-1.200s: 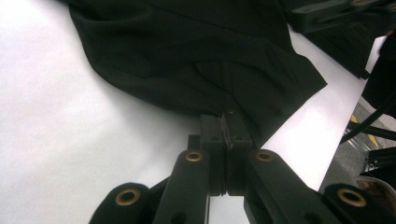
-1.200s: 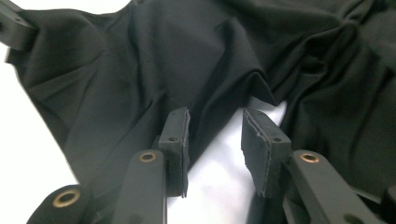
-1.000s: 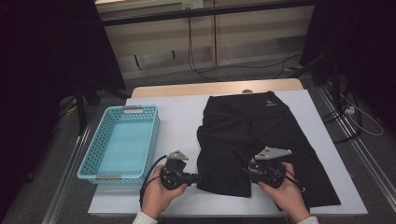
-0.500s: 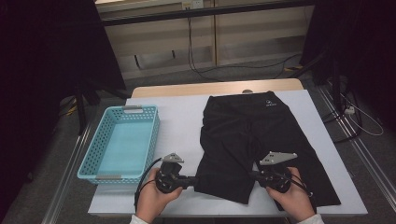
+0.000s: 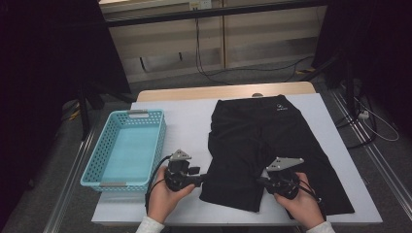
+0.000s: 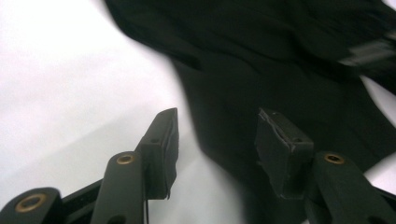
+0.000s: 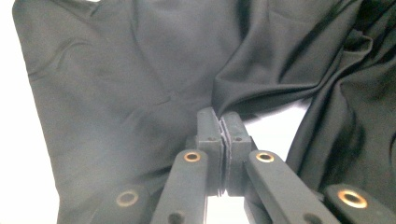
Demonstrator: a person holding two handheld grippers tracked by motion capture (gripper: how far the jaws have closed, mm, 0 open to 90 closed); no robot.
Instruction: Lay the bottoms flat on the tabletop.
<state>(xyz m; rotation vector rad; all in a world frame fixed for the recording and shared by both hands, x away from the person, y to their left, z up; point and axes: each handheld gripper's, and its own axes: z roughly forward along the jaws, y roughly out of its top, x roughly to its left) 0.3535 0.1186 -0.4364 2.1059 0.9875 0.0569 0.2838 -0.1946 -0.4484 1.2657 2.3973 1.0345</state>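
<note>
left gripper (image 5: 203, 180): jaws have just been opening, apart, hem edge of black shorts (image 5: 257, 145) between them, unpressed
right gripper (image 5: 261, 180): clamped on inner leg hem
shorts axis: runs away from both

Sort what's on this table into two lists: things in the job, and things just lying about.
In the job:
black shorts
left gripper, jaws just opened, at the shorts' edge
right gripper, shut on the shorts' inner hem

Lying about:
blue basket, empty, left of the shorts

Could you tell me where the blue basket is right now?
In the high view the blue basket sits on the table's left part, beside the black shorts.
</note>
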